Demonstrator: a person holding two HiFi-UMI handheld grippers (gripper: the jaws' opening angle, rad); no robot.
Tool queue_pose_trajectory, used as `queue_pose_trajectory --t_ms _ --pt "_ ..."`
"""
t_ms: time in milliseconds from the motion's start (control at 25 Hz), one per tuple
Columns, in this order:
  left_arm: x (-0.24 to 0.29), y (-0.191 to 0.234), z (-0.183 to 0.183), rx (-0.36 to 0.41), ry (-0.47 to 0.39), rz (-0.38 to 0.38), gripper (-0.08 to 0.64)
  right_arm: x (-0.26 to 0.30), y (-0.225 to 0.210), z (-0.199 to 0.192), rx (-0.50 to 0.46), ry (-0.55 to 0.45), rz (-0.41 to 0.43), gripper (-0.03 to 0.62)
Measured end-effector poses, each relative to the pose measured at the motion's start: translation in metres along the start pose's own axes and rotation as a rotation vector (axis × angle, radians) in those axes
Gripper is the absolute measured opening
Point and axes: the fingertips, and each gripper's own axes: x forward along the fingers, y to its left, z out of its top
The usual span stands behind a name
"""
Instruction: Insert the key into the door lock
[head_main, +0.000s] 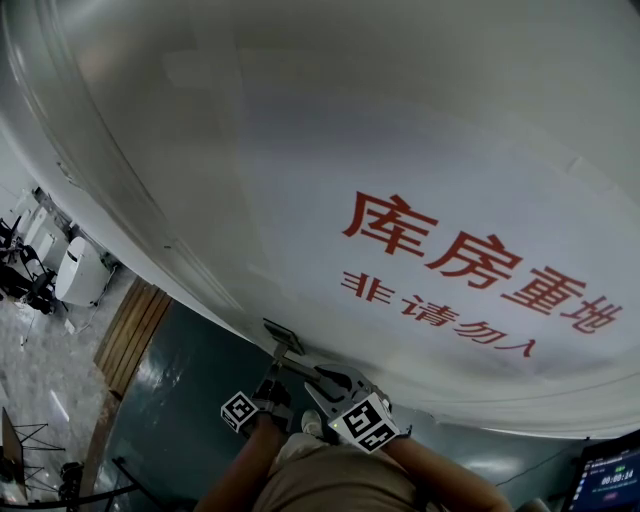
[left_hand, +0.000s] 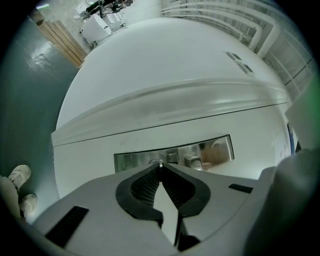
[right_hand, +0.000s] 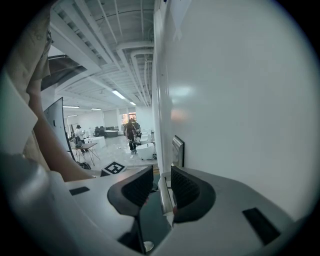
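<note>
Key (left_hand: 160, 163): only a sliver of metal shows, pinched at the tips of the left gripper (left_hand: 160, 173), whose jaws are closed on it. It sits right at the shiny lock plate (left_hand: 215, 149), at the plate's left part. Only the left gripper view shows this. It also takes in a pair of shoes (left_hand: 20, 176) at the near left on the green floor (left_hand: 25, 90).

The head view shows neither key nor keyhole. It gives the broad white door (head_main: 300, 150) with its red lettering (head_main: 450, 260), the handle (head_main: 318, 374) low on it, and the two marker cubes just below, one left (head_main: 240, 411) and one right (head_main: 366, 422). A screen (head_main: 610, 478) glows at the near right corner.

The right gripper view sees the door edge-on, the plate jutting out from its face. The right gripper (right_hand: 161, 184) has its jaws apart. A silver bar (right_hand: 165, 197), seemingly the handle, stands between them, close against the right pad, with a dark gap to the left one. To the left lie a bare arm (right_hand: 50, 145) and a far room with a person (right_hand: 131, 131).
</note>
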Motion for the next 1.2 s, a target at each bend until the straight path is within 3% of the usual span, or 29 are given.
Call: queue_pose_trajectory --t_ms 1200 --pt "0.0059 -0.0031 -0.0053 -0.048 -0.051 -0.033 0.031 0.0043 -0.0037 -0.0055 -0.013 0.023 0.027 0.118"
